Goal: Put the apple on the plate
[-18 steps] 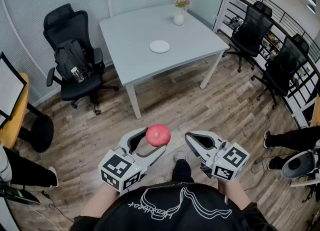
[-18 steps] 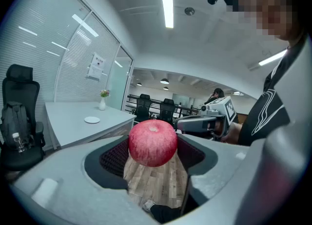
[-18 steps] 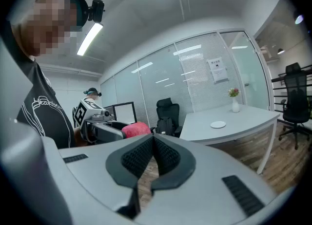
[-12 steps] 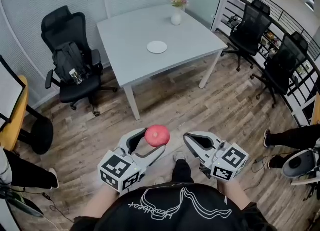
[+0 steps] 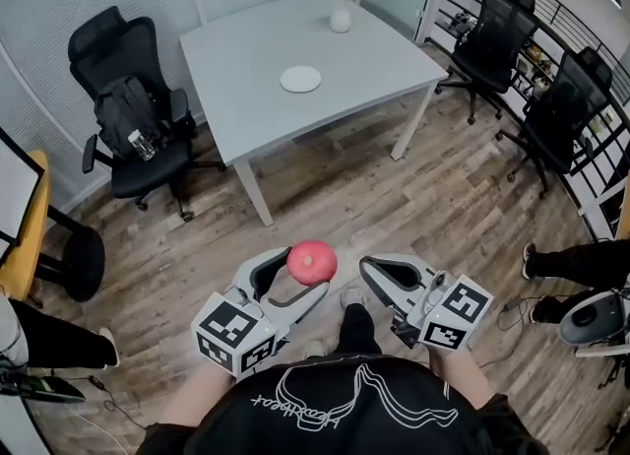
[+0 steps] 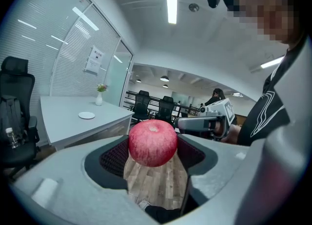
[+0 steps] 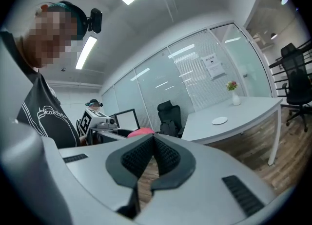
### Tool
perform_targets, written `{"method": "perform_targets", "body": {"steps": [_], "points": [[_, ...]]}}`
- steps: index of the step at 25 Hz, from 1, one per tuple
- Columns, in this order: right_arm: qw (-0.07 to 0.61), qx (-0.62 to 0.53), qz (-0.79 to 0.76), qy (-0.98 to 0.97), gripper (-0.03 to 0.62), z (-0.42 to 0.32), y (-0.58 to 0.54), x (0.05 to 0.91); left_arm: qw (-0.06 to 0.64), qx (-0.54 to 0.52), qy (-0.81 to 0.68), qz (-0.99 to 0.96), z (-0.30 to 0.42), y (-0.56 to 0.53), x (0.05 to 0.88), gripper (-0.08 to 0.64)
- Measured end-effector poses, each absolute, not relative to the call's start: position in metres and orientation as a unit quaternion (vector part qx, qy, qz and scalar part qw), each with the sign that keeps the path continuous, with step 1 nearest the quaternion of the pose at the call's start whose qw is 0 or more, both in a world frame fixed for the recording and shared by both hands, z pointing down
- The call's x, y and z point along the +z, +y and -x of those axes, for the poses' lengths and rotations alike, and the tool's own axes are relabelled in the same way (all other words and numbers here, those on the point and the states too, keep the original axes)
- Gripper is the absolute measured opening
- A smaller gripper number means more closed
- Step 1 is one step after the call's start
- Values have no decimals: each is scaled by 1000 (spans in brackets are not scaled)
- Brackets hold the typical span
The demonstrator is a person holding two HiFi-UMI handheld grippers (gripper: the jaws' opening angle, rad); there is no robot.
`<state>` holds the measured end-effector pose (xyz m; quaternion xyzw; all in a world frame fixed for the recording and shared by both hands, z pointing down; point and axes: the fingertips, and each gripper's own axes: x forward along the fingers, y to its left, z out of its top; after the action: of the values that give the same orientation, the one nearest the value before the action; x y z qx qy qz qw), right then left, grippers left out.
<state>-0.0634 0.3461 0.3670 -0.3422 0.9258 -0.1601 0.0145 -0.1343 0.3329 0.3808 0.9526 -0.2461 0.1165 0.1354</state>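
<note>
Wood flooring separates you from the grey table [image 5: 364, 49] in the head view; the white plate [image 5: 300, 79] sits on it, well apart from the red apple [image 5: 312, 262]. Left gripper view: your left gripper [image 6: 153, 163] clasps the apple. Right gripper view: your right gripper [image 7: 152, 158] is closed, empty. This looks like the carry step; next, reach the plate and lower gently.

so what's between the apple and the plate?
Head view: only wood floor from the apple, then bare tabletop up to the plate.
</note>
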Motion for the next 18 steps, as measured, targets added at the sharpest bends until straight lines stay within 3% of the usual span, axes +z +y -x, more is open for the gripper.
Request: {"method": "perform_targets", "body": {"steps": [18], "points": [[1,-177,308,935,9,-18,232,377,147,130,-277,-941,49,226,380,318]]}}
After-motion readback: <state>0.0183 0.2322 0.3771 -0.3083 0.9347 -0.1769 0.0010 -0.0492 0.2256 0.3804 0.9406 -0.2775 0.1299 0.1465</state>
